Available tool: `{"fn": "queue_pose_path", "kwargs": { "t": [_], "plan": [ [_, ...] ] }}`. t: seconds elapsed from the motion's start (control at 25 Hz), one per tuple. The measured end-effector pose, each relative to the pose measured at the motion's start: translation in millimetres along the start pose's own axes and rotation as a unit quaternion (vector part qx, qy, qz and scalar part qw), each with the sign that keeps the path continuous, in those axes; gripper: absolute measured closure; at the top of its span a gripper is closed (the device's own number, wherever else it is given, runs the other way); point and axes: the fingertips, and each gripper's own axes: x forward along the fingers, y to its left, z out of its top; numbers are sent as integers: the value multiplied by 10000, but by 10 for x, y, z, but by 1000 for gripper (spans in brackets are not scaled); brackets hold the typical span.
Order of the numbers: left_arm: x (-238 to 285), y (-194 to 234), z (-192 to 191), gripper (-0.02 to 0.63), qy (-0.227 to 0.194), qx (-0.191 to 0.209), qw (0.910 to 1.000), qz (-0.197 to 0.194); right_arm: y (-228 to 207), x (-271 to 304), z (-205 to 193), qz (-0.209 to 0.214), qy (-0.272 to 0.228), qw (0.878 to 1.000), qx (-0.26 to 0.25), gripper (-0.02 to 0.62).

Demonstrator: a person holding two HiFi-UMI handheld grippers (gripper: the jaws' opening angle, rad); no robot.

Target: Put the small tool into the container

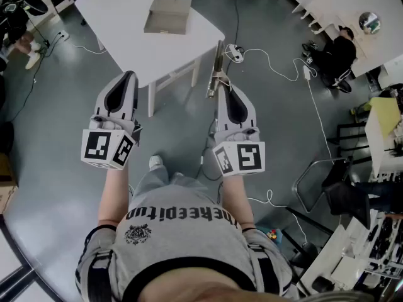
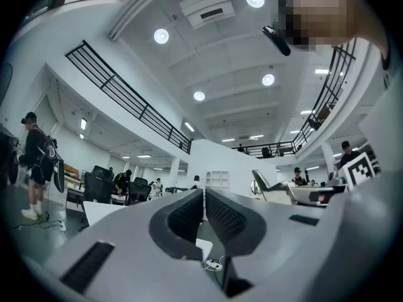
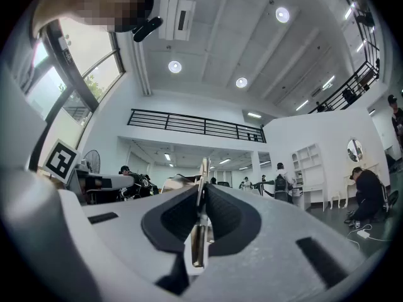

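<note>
In the head view a grey open box, the container, lies on a white table ahead of me. My right gripper is shut on the small tool, a thin flat metal piece that sticks out past the fingertips toward the table's near corner. In the right gripper view the tool stands on edge between the dark pads, and the right gripper points slightly upward into the hall. My left gripper hovers over the table's near edge; in its own view the left gripper is shut with nothing in it.
White cables and a power strip lie on the grey floor right of the table. A person sits at the far right by white desks. A chair frame and cluttered shelves stand to my right. Other people stand far off in the hall.
</note>
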Motion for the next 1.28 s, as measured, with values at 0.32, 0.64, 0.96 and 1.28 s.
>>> {"fn": "queue_pose_path", "kwargs": {
  "t": [0.32,0.64,0.96,1.28],
  "plan": [
    [81,75,7,592,13,-24,10000,-90,25,138,-3,-61,-33,10000,11,578],
    [218,285,-7,592,-46,-48,9999,-145,60,359,-58,-116,-36,9999,3,578],
    [507,640,30,592,-189,3,9993,-313,47,728,-105,-329,-136,9992,172,580],
    [694,860,-6,592,-220,-40,9985,-503,79,935,-185,-522,-224,9982,201,580]
  ]
}}
